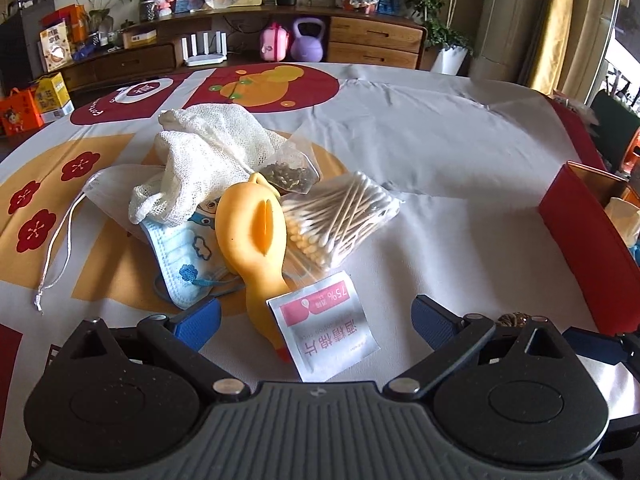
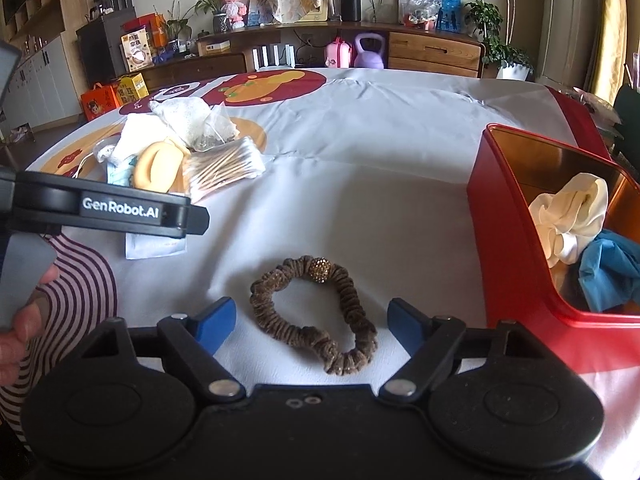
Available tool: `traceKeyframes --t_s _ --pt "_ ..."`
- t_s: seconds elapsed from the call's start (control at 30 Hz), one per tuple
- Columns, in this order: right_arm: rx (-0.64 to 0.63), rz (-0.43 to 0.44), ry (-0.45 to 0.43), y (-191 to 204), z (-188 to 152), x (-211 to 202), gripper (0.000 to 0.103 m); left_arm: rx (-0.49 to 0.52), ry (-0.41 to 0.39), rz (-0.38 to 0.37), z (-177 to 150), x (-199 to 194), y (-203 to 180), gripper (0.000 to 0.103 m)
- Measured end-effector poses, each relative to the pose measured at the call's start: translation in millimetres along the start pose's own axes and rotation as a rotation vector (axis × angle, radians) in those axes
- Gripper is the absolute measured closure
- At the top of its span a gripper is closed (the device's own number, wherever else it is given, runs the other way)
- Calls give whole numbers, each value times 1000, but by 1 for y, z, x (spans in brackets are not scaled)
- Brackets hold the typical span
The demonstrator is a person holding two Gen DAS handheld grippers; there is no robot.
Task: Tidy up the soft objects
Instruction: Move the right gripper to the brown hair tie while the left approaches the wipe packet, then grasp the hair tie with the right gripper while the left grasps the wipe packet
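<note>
The brown velvet scrunchie with a gold bead (image 2: 314, 312) lay flat on the white tablecloth (image 2: 360, 168), between the right gripper (image 2: 310, 320)'s spread blue pads, untouched. Pinching only one ruffle risked it slipping free. The left gripper (image 1: 316, 316) stood spread over a white alcohol-wipe sachet (image 1: 324, 326). Just beside the scrunchie, the red tin box (image 2: 516, 248) held a cream fabric piece (image 2: 572, 216) and blue cloth (image 2: 608, 268).

Brown scrunchie (image 2: 314, 314), red box (image 2: 516, 248), yellow rubber duck (image 1: 256, 236), blue-tipped claw (image 2: 310, 320)
</note>
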State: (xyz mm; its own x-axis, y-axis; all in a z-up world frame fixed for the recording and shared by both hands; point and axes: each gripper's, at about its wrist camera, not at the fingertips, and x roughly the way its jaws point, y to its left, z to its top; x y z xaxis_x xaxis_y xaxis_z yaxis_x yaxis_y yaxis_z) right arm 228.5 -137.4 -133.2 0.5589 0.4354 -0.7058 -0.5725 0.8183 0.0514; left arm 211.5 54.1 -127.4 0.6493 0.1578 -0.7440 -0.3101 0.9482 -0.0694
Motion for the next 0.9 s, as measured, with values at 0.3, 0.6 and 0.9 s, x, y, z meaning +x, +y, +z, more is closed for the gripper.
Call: traceKeyframes --t_s 0.3,0.6,0.9 --pt "12 -8 -14 0 0 3 25 7 13 57 -4 9 -8 21" --pt "-4 -34 -25 4 -1 0 52 -12 8 71 -3 4 -2 42" --pt "-3 -62 -20 5 -2 -5 84 -61 19 48 -4 -3 11 61"
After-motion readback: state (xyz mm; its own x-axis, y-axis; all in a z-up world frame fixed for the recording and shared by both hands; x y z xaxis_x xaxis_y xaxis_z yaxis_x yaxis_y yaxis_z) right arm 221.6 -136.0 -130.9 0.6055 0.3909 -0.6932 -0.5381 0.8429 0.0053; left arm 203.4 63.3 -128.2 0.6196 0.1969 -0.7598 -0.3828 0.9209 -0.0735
